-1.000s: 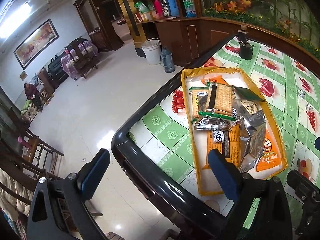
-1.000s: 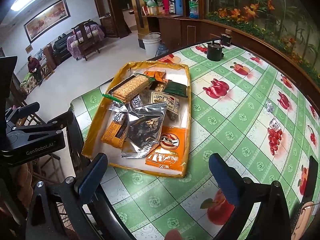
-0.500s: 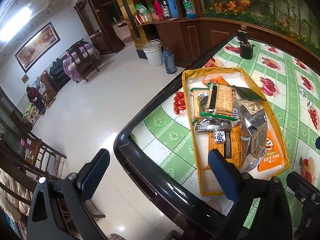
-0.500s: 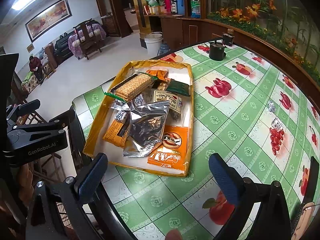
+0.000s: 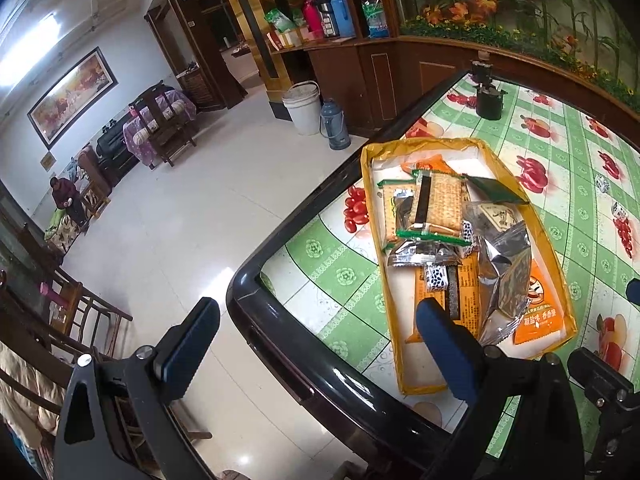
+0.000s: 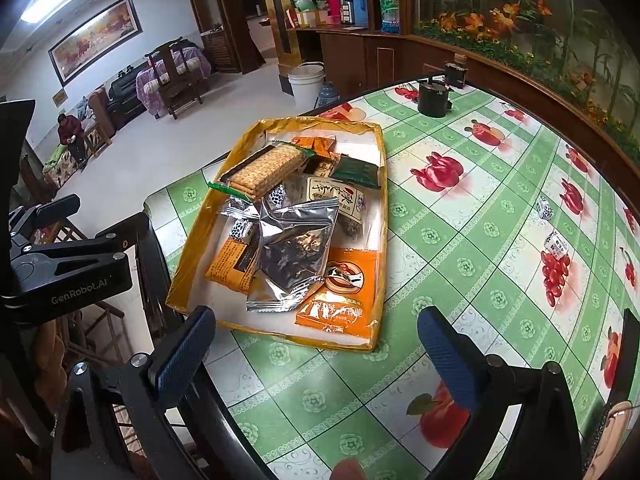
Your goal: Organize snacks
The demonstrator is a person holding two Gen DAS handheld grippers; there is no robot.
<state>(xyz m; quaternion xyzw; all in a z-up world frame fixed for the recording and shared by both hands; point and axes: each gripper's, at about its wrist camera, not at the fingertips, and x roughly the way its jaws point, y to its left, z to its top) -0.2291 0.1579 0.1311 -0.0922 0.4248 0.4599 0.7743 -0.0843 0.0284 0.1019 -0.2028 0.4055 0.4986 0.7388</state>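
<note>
Lengthwise away from both grippers, tray [image 6: 382,168] of snacks [image 6: 294,252].

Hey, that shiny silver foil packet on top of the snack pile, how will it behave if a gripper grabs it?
The silver foil packet looks crinkled and puffy, so it will probably flex and crumple rather than stay stiff. Its glossy film may slip between the pads. It lies loosely over other packets in the yellow tray, so pushing it would likely drag neighbours along.

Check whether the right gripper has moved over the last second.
Yes, slightly. In the right wrist view the yellow tray sits a little lower and further right than before, so the open right gripper drifted slightly up and left.
</note>
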